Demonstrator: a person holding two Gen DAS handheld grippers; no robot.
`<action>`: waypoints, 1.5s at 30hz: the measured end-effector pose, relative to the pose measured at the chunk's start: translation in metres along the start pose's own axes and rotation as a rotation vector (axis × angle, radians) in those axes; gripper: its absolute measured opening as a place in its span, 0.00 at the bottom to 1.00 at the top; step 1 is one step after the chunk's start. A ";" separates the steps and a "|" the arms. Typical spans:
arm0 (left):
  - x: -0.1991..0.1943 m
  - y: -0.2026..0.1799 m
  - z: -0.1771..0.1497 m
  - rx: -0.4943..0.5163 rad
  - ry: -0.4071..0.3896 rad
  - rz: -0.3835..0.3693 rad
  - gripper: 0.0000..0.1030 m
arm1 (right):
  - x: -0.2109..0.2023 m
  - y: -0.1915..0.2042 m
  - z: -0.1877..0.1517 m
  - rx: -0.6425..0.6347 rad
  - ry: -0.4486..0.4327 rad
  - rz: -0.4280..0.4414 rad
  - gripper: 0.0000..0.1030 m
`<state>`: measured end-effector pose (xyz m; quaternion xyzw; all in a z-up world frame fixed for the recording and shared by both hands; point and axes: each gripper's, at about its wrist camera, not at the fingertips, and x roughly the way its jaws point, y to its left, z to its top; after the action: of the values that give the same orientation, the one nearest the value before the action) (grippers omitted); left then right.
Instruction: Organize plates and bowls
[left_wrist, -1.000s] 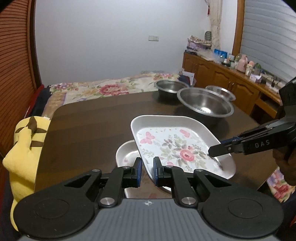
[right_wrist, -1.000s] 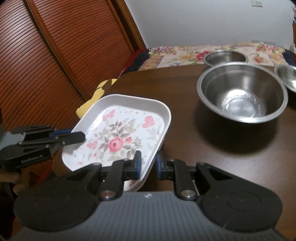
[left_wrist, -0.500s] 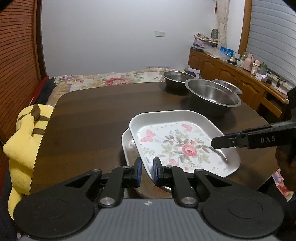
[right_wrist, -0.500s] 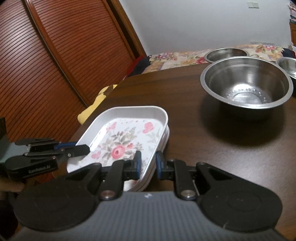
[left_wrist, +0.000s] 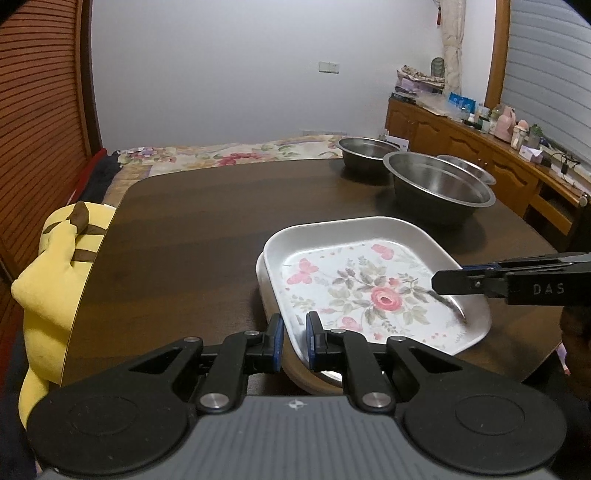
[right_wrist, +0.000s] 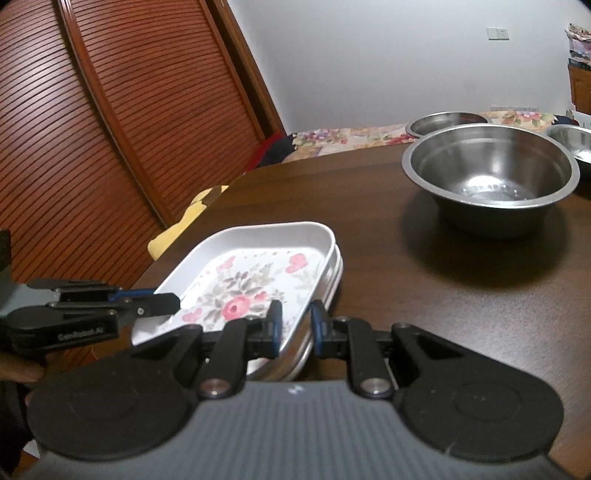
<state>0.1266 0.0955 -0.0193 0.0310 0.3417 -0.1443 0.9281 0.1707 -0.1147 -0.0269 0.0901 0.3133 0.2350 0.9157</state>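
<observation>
A white rectangular plate with a rose print (left_wrist: 369, 280) lies nested on a matching plate (left_wrist: 261, 273) at the near edge of the dark wooden table (left_wrist: 207, 221). My left gripper (left_wrist: 294, 341) is shut on the top plate's near rim. My right gripper (right_wrist: 294, 326) is shut on its opposite rim, and it shows from the side in the left wrist view (left_wrist: 443, 282). The plate shows in the right wrist view (right_wrist: 251, 284), with the left gripper (right_wrist: 173, 301) at its left. Three steel bowls stand beyond: a large one (left_wrist: 437, 184), one behind it (left_wrist: 367, 149), one partly hidden (left_wrist: 467, 168).
A yellow plush cushion (left_wrist: 55, 258) sits at the table's left edge. A bed with a floral cover (left_wrist: 221, 153) lies beyond the table. A wooden sideboard with clutter (left_wrist: 480, 147) runs along the right wall. Slatted wooden doors (right_wrist: 110, 110) stand to the left.
Both grippers have lowered the rose plate from a tilted hold above the table until it rests level on the matching plate. The bowls have not moved.
</observation>
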 end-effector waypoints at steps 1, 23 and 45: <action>0.001 0.000 0.000 0.002 -0.002 0.001 0.13 | -0.001 0.000 -0.002 0.003 -0.008 -0.003 0.18; 0.002 0.005 -0.004 -0.016 -0.018 0.011 0.13 | -0.002 0.008 -0.012 -0.054 -0.067 -0.049 0.19; -0.010 -0.026 0.034 0.035 -0.111 -0.043 0.27 | -0.061 -0.004 0.007 -0.099 -0.242 -0.137 0.19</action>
<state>0.1329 0.0680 0.0140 0.0317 0.2876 -0.1715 0.9418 0.1343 -0.1482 0.0097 0.0508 0.1940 0.1744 0.9640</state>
